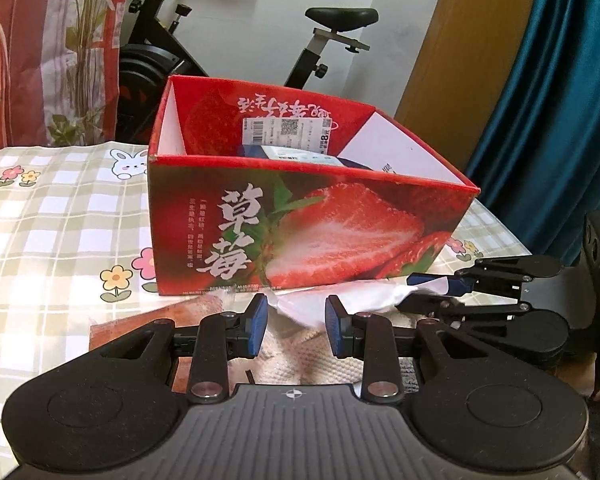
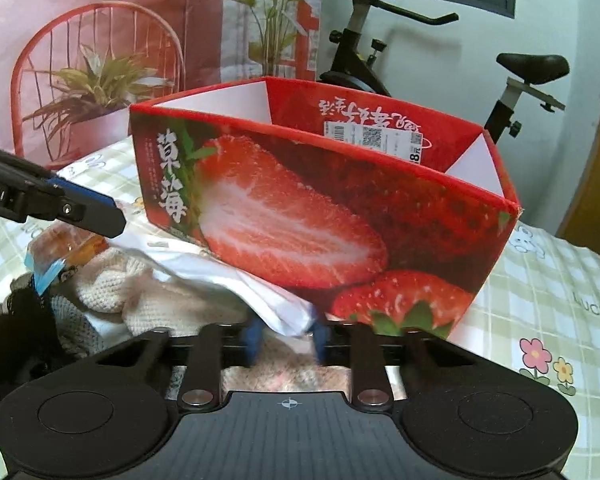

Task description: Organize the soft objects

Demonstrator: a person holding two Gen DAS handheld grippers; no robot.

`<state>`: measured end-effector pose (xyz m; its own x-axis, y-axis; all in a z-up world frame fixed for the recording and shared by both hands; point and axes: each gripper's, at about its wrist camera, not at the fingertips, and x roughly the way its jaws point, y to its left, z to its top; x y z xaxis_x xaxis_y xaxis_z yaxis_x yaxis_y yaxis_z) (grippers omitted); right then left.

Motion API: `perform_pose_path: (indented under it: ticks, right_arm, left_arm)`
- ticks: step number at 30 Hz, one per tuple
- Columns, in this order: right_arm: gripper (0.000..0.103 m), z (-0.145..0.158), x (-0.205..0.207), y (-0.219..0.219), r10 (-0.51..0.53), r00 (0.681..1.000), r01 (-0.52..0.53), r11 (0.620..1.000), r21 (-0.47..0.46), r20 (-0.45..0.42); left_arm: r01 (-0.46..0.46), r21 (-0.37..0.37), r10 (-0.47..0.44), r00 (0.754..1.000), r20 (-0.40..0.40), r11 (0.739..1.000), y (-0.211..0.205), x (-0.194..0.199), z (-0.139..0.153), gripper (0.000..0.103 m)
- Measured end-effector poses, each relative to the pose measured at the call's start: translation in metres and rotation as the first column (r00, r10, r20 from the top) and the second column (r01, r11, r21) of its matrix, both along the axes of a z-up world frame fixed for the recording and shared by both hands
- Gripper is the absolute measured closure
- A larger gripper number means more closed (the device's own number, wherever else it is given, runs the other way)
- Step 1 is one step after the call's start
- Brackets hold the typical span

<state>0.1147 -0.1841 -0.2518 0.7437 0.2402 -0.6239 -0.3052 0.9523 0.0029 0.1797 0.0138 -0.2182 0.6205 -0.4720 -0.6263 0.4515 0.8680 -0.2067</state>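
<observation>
Checked tablecloth carries strawberry box (open-topped); right gripper pinches white packet.

Black left gripper and right gripper, blue-padded, silver-pivoted.

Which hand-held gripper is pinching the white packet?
The right hand-held gripper: its blue pads pinch the white packet in front of the strawberry box. The left hand-held gripper is open, holding nothing.

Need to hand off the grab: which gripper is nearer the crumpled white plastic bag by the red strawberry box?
Right. The right gripper has the white plastic bag between its fingers; the left gripper hangs open just short of its edge.
</observation>
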Motion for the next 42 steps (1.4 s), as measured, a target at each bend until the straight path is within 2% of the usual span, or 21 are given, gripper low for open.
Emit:
perform_pose_path:
  ticks: [8, 17, 23, 29, 32, 37, 42]
  right_arm:
    - [0.089, 0.005, 0.009, -0.023, -0.045, 0.999, 0.045, 0.992, 0.118, -0.002]
    - [0.089, 0.006, 0.018, -0.047, -0.133, 0.990, 0.141, 0.952, 0.271, -0.051]
    - [0.089, 0.005, 0.022, -0.049, -0.157, 0.986, 0.169, 0.936, 0.310, -0.062]
    - [0.090, 0.003, 0.023, -0.051, -0.174, 0.983, 0.182, 0.927, 0.328, -0.056]
    - [0.090, 0.002, 0.024, -0.050, -0.179, 0.983, 0.186, 0.927, 0.325, -0.051]
    - [0.089, 0.001, 0.024, -0.048, -0.179, 0.983, 0.182, 0.932, 0.314, -0.041]
    - [0.089, 0.001, 0.024, -0.044, -0.172, 0.984, 0.174, 0.936, 0.305, -0.036]
  left_arm:
    - [0.022, -0.012, -0.022, 0.999, 0.024, 1.000, -0.005, 0.010, 0.005, 0.067]
    - [0.063, -0.062, -0.060, 0.997, 0.046, 0.996, -0.005, 0.016, 0.009, 0.060]
    - [0.076, -0.071, -0.073, 0.996, 0.041, 0.995, 0.002, 0.020, 0.008, 0.060]
    - [0.121, -0.022, -0.120, 0.992, 0.049, 0.992, 0.004, 0.018, 0.009, 0.059]
    - [0.116, -0.008, -0.115, 0.992, 0.046, 0.993, 0.002, 0.021, 0.006, 0.059]
    - [0.114, 0.001, -0.114, 0.992, 0.050, 0.993, -0.008, 0.029, 0.002, 0.059]
    - [0.162, 0.041, -0.164, 0.985, 0.046, 0.986, -0.029, 0.038, -0.005, 0.055]
